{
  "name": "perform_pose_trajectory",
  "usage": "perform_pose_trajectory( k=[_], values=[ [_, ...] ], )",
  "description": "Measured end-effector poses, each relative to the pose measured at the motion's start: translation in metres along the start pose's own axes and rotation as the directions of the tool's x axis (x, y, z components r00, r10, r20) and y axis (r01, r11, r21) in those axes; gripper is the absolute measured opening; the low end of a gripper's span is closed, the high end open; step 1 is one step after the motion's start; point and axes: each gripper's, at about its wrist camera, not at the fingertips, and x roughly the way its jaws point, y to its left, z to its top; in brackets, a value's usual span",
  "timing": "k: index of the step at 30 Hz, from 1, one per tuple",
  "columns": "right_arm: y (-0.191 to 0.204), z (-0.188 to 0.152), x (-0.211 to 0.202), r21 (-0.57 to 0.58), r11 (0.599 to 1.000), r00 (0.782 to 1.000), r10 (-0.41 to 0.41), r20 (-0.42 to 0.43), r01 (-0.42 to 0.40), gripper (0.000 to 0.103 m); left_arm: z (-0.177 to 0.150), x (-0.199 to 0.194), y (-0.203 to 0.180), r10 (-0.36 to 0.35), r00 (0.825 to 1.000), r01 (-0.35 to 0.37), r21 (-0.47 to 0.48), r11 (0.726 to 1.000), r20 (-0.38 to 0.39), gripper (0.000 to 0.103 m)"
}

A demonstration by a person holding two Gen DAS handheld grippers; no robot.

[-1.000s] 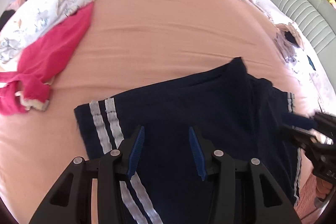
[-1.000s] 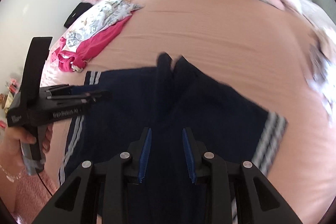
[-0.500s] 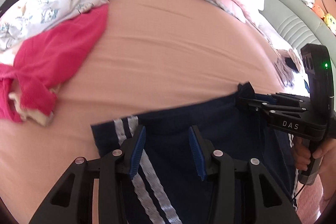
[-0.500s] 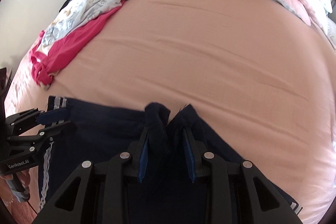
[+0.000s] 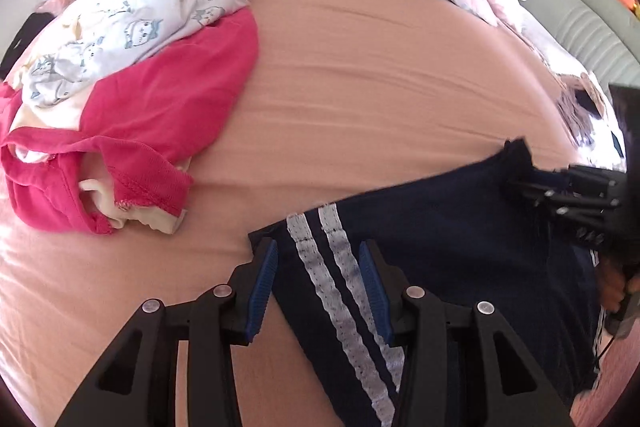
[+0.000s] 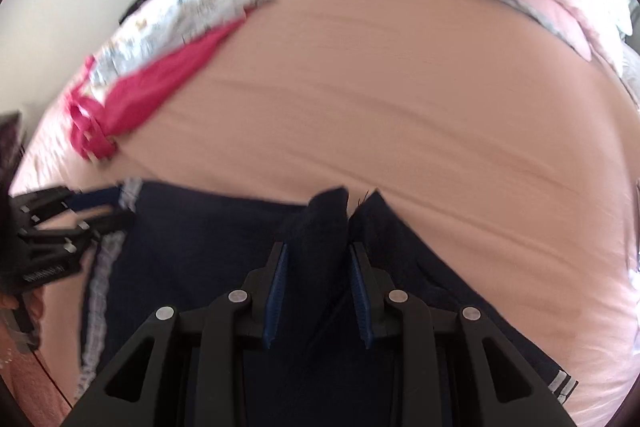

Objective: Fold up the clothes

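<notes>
- Your left gripper [image 5: 318, 287] has its jaws clamped on the white-striped edge of the navy blue fabric shorts [image 5: 460, 227]; blue pads press either side of the stripes.
- Your right gripper [image 6: 316, 291] pinches a raised fold of the same shorts [image 6: 200, 247]; they lie spread on the pink bedsheet [image 5: 380, 87].
- Farther left sits a crumpled magenta garment [image 5: 160, 115]; a white printed garment [image 5: 132, 23] lies on it.

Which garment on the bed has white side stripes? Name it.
The navy shorts, lying nearest the camera. The pink garment is plain and the white one carries a small blue print.
</notes>
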Motion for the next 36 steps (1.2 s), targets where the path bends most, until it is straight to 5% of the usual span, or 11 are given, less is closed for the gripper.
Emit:
perform_pose_trajectory(
  k=[5,7,11,17,20,24,28,36],
  values=[
    [-0.012,0.012,-0.007,0.095,0.995,0.998,-0.034,0.062,0.028,0.030,0.002,-0.007,0.014,0.098,0.995,-0.096,-0.057,0.994,0.031,0.040],
    [-0.017,0.010,-0.015,0.128,0.992,0.996,-0.016,0.089,0.005,0.030,0.000,-0.017,0.023,-0.003,0.998,0.008,-0.088,0.996,0.061,0.040],
    [-0.021,0.000,-0.031,0.151,0.987,0.995,0.035,0.096,-0.049,0.030,0.003,-0.016,0.010,-0.093,0.994,0.095,-0.035,0.995,0.050,0.040],
    [-0.012,-0.048,-0.055,0.183,0.979,0.995,0.086,0.044,-0.092,0.030,-0.013,-0.021,-0.012,-0.064,0.998,0.063,0.029,0.998,0.017,0.040],
    [-0.003,-0.077,-0.070,0.174,0.983,0.998,0.050,0.033,-0.055,0.030,-0.019,-0.041,-0.048,-0.184,0.980,0.168,0.177,0.970,0.077,0.040],
    [0.016,-0.116,-0.085,0.162,0.983,0.995,-0.095,0.043,0.087,0.030,-0.055,-0.049,-0.119,-0.285,0.959,0.263,0.393,0.881,-0.003,0.040],
    [0.025,-0.156,-0.089,0.193,0.973,0.991,-0.132,0.000,0.129,0.030,-0.098,-0.036,-0.154,-0.226,0.966,0.259,0.480,0.838,-0.127,0.040],
    [0.009,-0.194,-0.107,0.209,0.966,0.988,-0.151,-0.014,0.151,0.030,-0.148,-0.078,-0.125,-0.023,0.988,0.092,0.462,0.882,-0.152,0.041]
  ],
)
